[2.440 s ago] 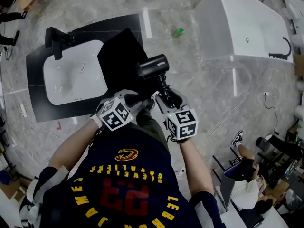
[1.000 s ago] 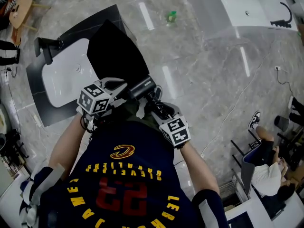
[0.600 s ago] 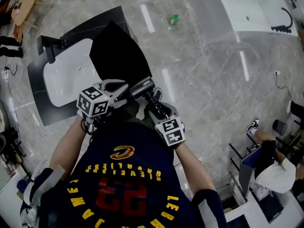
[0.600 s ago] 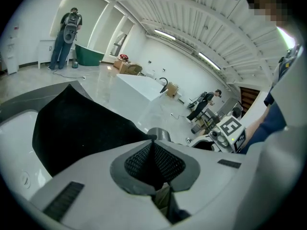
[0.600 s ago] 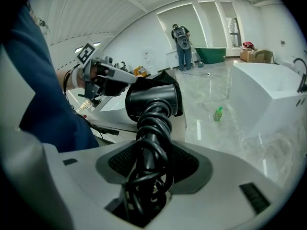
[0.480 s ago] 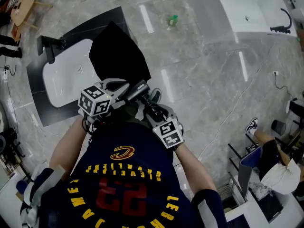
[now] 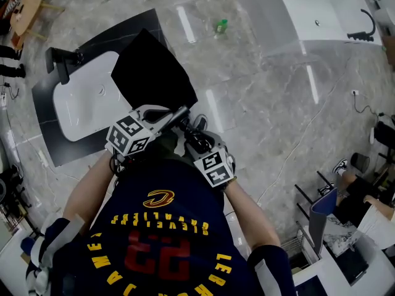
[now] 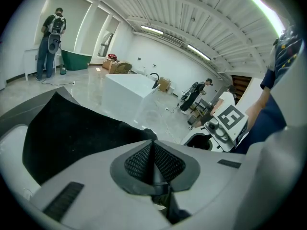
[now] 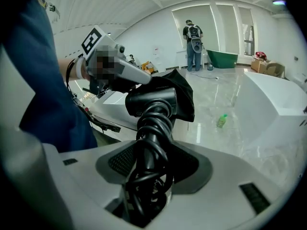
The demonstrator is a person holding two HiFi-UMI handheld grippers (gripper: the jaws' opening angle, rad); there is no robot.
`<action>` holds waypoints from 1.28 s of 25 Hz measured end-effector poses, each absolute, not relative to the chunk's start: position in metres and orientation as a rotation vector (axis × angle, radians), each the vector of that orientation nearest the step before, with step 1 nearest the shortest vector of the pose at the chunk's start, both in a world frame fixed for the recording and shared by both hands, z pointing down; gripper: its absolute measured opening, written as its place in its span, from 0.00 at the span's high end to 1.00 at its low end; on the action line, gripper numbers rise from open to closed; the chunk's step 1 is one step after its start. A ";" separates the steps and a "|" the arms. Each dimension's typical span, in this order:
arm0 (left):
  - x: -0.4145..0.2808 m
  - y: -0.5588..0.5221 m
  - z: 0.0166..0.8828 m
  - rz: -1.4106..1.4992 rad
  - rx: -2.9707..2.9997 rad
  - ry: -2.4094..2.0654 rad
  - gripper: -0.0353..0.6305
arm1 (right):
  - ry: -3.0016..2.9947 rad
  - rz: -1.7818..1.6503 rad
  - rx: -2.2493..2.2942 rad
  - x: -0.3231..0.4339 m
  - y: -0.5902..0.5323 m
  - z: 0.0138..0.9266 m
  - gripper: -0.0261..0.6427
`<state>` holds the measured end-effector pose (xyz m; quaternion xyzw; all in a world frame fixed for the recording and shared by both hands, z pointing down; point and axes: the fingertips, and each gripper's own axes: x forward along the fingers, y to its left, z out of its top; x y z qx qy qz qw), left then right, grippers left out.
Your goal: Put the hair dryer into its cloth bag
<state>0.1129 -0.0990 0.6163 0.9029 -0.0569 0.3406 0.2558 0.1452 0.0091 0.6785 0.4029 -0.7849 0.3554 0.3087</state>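
Note:
The black cloth bag point(image 7: 151, 73) hangs out ahead of me, and my left gripper point(image 7: 162, 113) is shut on its near edge. In the left gripper view the bag point(image 8: 72, 133) spreads away from the closed left gripper point(image 8: 153, 150). My right gripper point(image 7: 192, 137) is shut on the black hair dryer point(image 7: 181, 117) by its cord-wrapped handle point(image 9: 151, 143). The dryer's barrel point(image 9: 151, 102) points at the bag point(image 9: 184, 97), right beside the left gripper point(image 9: 110, 56). Whether the barrel is inside the bag's mouth I cannot tell.
A white basin point(image 7: 80, 100) with a black tap point(image 7: 58, 60) sits in a black counter at the left. A white bathtub point(image 7: 308, 11) stands at the upper right. A green bottle point(image 7: 220, 25) is on the marble floor. A seated person point(image 7: 370, 202) is at the right.
The dryer has been drawn back from over the bag toward my body. Its barrel has swung left to the bag's held edge. Both grippers have closed in on each other.

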 end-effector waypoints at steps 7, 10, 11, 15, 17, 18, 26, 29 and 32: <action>0.101 -0.099 0.613 0.907 2.452 -0.202 0.92 | -2.066 0.924 1.090 0.136 -0.022 0.678 0.64; 0.092 -0.106 0.609 0.882 2.449 -0.243 0.92 | -2.064 0.922 1.090 0.132 -0.035 0.676 0.64; 0.088 -0.110 0.607 0.871 2.448 -0.259 0.92 | -2.065 0.921 1.088 0.131 -0.037 0.675 0.64; 0.074 -0.118 0.601 0.835 2.445 -0.305 0.92 | -2.062 0.939 1.107 0.138 -0.042 0.668 0.64; 0.069 -0.120 0.598 0.817 2.446 -0.317 0.92 | -2.052 0.971 1.142 0.145 -0.044 0.664 0.64; 0.067 -0.121 0.596 0.807 2.445 -0.321 0.92 | -2.046 0.982 1.157 0.148 -0.046 0.663 0.64; 0.070 -0.114 0.587 0.773 2.460 -0.307 0.92 | -2.031 0.931 1.118 0.131 -0.072 0.669 0.64; 0.071 -0.112 0.588 0.776 2.465 -0.304 0.92 | -2.024 0.910 1.111 0.115 -0.084 0.674 0.64; 0.071 -0.110 0.586 0.776 2.472 -0.302 0.92 | -2.017 0.900 1.122 0.104 -0.098 0.677 0.64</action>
